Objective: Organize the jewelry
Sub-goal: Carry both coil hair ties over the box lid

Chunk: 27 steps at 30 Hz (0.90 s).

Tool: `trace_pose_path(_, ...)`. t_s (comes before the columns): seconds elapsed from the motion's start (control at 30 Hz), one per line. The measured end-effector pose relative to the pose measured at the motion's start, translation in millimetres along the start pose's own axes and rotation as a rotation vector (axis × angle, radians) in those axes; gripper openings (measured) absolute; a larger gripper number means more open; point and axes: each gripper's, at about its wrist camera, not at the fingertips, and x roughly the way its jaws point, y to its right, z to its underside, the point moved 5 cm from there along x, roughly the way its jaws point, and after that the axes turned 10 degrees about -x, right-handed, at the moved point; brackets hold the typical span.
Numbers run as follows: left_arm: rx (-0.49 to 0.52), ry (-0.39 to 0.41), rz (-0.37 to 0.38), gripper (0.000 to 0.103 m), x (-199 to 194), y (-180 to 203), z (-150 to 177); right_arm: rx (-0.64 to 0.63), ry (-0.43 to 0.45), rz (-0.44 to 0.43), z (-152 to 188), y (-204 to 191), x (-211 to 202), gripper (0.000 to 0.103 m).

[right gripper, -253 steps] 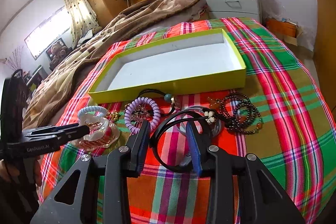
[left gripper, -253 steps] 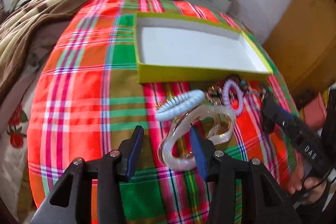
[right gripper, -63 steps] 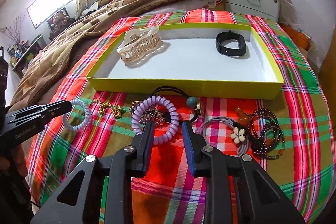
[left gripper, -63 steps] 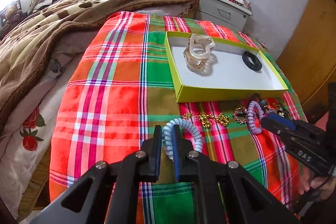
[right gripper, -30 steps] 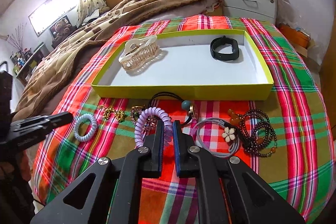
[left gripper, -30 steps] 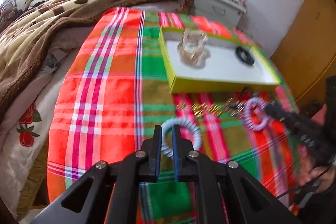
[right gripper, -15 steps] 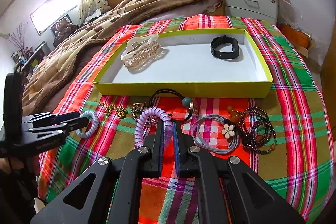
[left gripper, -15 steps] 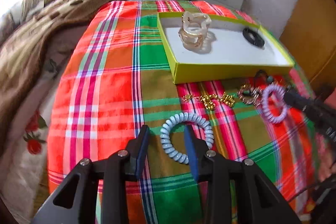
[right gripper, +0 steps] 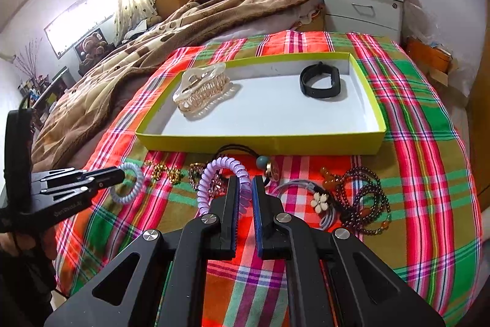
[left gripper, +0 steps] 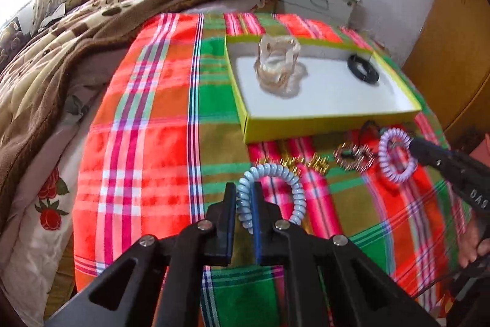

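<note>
My left gripper (left gripper: 244, 189) is shut on a pale blue coil hair tie (left gripper: 294, 183), held just above the plaid cloth. My right gripper (right gripper: 245, 183) is shut on a purple coil hair tie (right gripper: 219, 166), which also shows in the left wrist view (left gripper: 395, 137). The yellow-green box (right gripper: 260, 140) holds a clear claw clip (right gripper: 200, 91) and a black band (right gripper: 321, 80). The left gripper also shows in the right wrist view (right gripper: 118, 172) at the left.
On the cloth in front of the box lie a gold chain (right gripper: 167, 172), a gold brooch (left gripper: 353, 155), a black tie with a teal bead (right gripper: 261, 161), a flower tie (right gripper: 320, 199) and dark bead bracelets (right gripper: 364, 198). A brown blanket (right gripper: 183, 17) lies left, a nightstand (right gripper: 364, 8) behind.
My left gripper was open around the blue coil tie half a second ago and has closed on it. My right gripper stays shut on the purple tie.
</note>
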Motion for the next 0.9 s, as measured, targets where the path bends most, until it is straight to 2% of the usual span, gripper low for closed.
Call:
trace_pose_path(0.33,0.023,0.047,0.104,0.01,-12.7,35.5,-46.3,0.016,0.037,0.015,-23.5,17.0,-7.9,0.008)
trace_pose_path(0.53,0.026,0.029,0.173,0.01,1.2,62.0,-77.9,0.037,0.052,0.033,-41.9,37.2,-10.4,0.008)
trace_pose_path(0.9,0.041,-0.007,0.216,0.01,43.2,105.6,-119.1,0.097,0.027,0.07,-63.5,79.5,9.5,0.008)
